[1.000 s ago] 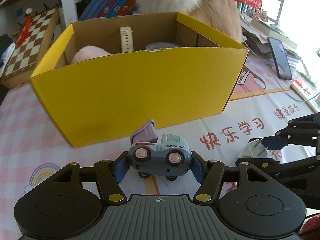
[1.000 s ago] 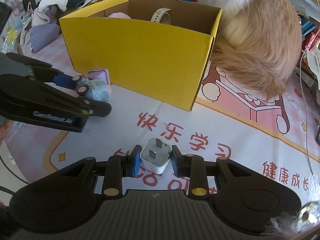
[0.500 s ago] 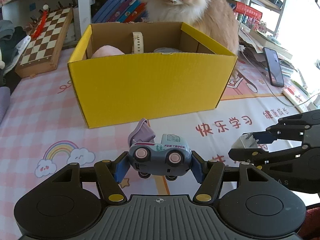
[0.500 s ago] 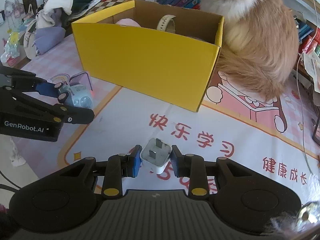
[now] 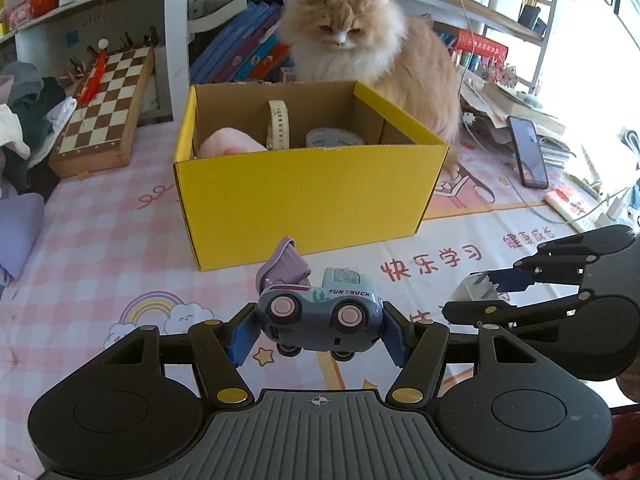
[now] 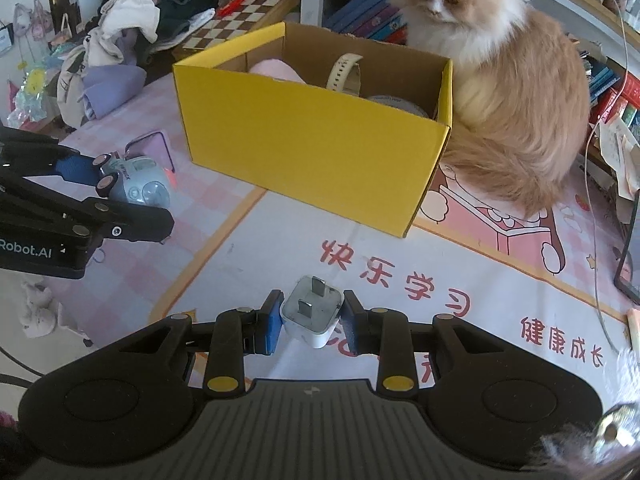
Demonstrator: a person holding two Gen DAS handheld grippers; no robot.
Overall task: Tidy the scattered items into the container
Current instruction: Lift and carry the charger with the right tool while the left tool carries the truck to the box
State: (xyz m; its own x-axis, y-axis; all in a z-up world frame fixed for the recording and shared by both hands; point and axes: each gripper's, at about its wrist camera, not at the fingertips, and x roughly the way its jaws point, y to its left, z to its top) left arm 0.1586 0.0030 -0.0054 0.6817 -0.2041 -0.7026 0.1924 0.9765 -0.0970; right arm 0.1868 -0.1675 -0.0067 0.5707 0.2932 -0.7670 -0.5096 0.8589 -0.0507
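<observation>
1. Left wrist view: the left tool (image 5: 318, 330) is clamped on a toy truck (image 5: 318, 314), held in the air in front of the yellow box (image 5: 312, 196).
2. Right wrist view: the right tool (image 6: 310, 322) grips a white plug (image 6: 312, 312), also in front of the box and apart from it.
3. Inside the box already lie a pink cloth (image 5: 228, 146), a watch strap (image 5: 279, 124) and a tape roll (image 5: 332, 137).
4. Left to do, as I judge it: carry both held items over the box rim and release them.
5. A cat (image 6: 500, 80) sits just behind the box.
</observation>
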